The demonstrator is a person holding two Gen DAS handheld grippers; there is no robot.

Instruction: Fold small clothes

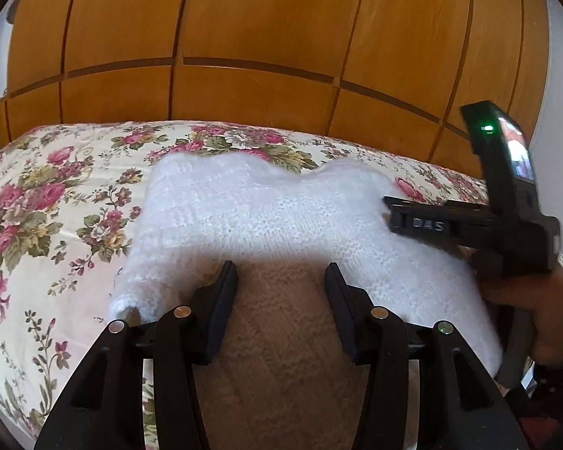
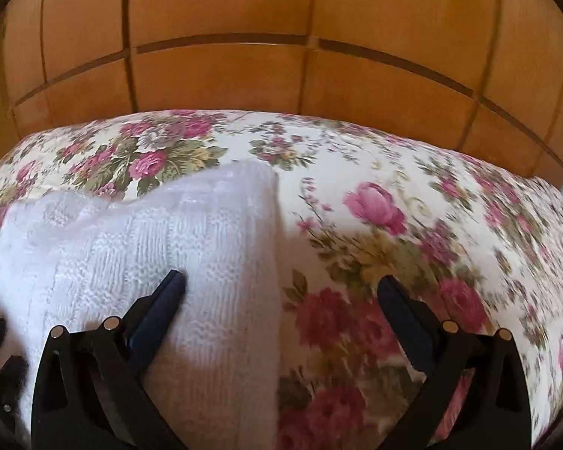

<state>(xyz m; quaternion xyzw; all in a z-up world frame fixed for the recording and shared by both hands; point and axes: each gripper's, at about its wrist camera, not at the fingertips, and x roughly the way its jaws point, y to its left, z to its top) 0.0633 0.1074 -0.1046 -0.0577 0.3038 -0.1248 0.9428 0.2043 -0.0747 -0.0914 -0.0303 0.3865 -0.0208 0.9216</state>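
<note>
White knit garment (image 1: 266,221) flat on floral bedspread (image 1: 48,202), long axis left–right. Left gripper (image 1: 281,266) approx. half open, empty, over near edge. Right gripper (image 2: 281,281) wide open, empty, straddling garment's right edge; nearer that end.

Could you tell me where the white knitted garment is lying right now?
The garment lies on the floral bedspread before the wooden wardrobe, under the left gripper; in the right wrist view it is lower left.
</note>
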